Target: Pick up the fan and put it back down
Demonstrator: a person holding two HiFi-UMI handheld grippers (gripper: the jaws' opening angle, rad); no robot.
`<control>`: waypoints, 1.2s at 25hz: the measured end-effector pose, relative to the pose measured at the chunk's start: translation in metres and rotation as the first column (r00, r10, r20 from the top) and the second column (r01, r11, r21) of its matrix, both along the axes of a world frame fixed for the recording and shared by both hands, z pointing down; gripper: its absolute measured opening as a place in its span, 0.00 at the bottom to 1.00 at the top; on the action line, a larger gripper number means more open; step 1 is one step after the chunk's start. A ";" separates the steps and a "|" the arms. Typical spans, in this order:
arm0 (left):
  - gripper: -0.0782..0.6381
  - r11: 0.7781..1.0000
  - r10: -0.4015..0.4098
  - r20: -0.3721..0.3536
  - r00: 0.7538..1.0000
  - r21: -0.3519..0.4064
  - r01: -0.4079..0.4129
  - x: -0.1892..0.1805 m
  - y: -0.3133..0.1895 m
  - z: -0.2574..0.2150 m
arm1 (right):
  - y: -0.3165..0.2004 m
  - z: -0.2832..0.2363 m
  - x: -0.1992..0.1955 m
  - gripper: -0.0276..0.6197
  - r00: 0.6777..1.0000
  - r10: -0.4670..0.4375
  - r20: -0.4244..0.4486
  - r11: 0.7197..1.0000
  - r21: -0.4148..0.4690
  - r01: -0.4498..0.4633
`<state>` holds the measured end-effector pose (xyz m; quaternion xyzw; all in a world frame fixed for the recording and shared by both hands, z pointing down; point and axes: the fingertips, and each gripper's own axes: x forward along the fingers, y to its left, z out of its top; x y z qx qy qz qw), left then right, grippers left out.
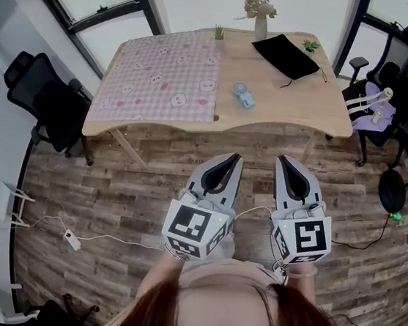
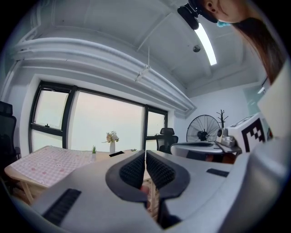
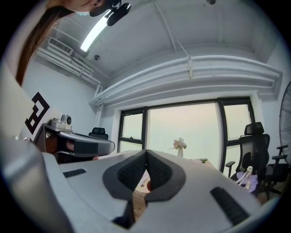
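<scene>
The small blue fan (image 1: pixel 243 95) lies on the surface's (image 1: pixel 299 111) bare wood, just right of the pink checked cloth (image 1: pixel 163 72) and near the front edge. Open plank floor (image 1: pixel 134 187) lies between that edge and the left gripper (image 1: pixel 226 163) and right gripper (image 1: pixel 290 167). Both have their fingers together and hold nothing. A black pouch (image 1: pixel 287 56) and a flower vase (image 1: pixel 261 24) stand behind the fan.

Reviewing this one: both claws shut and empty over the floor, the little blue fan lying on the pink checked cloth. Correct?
Not quite. The head view shows the fan on the bare wood of the table, beside the cloth, not on it. The rest holds.
</scene>
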<state>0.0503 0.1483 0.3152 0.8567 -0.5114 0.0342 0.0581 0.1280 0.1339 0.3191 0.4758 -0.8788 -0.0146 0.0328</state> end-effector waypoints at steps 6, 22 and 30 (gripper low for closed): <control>0.13 1.000 0.022 -0.005 1.000 0.002 -0.022 -0.023 -0.036 0.001 | -0.037 -0.002 -0.026 0.04 1.000 0.003 -0.019 1.000 0.015 -0.002; 0.13 0.995 0.092 -0.006 0.996 -0.037 -0.092 -0.071 -0.102 0.019 | -0.112 0.007 -0.074 0.04 0.996 0.059 -0.073 0.998 0.001 -0.059; 0.13 0.991 0.121 0.006 0.993 -0.057 -0.121 -0.070 -0.122 0.033 | -0.133 0.022 -0.080 0.04 0.992 0.026 -0.122 0.999 -0.018 -0.028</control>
